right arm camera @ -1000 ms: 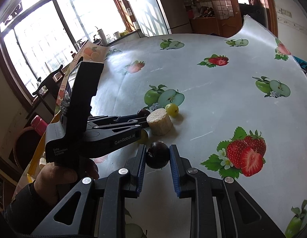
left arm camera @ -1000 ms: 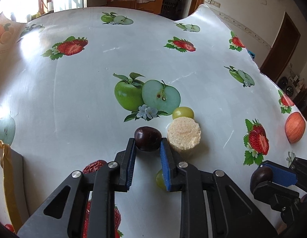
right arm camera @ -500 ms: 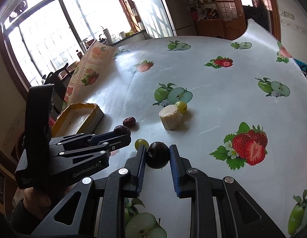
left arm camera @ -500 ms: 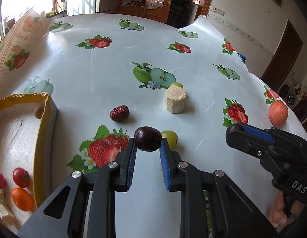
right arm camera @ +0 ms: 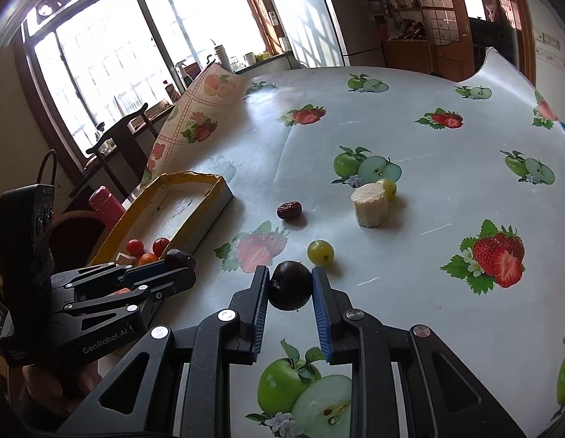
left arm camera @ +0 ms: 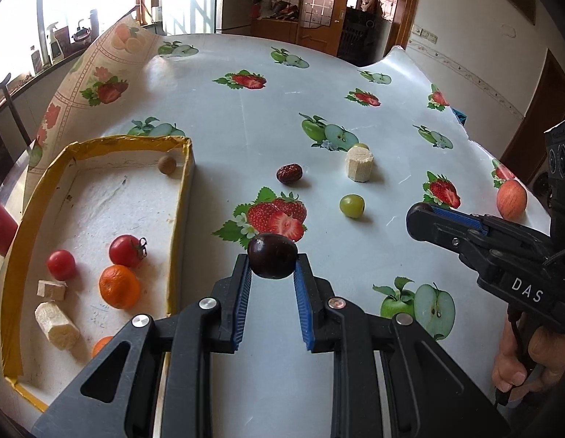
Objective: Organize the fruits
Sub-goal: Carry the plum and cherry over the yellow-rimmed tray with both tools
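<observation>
My left gripper (left arm camera: pixel 272 266) is shut on a dark plum (left arm camera: pixel 272 260), held above the table just right of the yellow-rimmed box (left arm camera: pixel 180 197). My right gripper (right arm camera: pixel 290 288) is shut on a second dark plum (right arm camera: pixel 290 290), hanging over the tablecloth. Inside the box lie two cherry tomatoes (left arm camera: pixel 127 250), a small orange (left arm camera: pixel 119 286), pale cut pieces (left arm camera: pixel 57 325) and a brown round fruit (left arm camera: pixel 167 164). On the cloth lie a red date (left arm camera: pixel 289 173), a green grape (left arm camera: pixel 351 206), a pale cut cylinder (left arm camera: pixel 359 164) with another grape behind it, and an apple (left arm camera: pixel 511 199).
The fruit-print tablecloth (left arm camera: pixel 246 116) is curled up at the far left behind the box. A pink bottle (right arm camera: pixel 103 200) and a chair stand off the table's left edge. A hand (left arm camera: pixel 519 361) holds the right gripper's handle at the right of the left wrist view.
The left gripper has carried its plum leftward and back from the date and cylinder toward the box, which has come fully into view. The right gripper has drawn back a little with its plum.
</observation>
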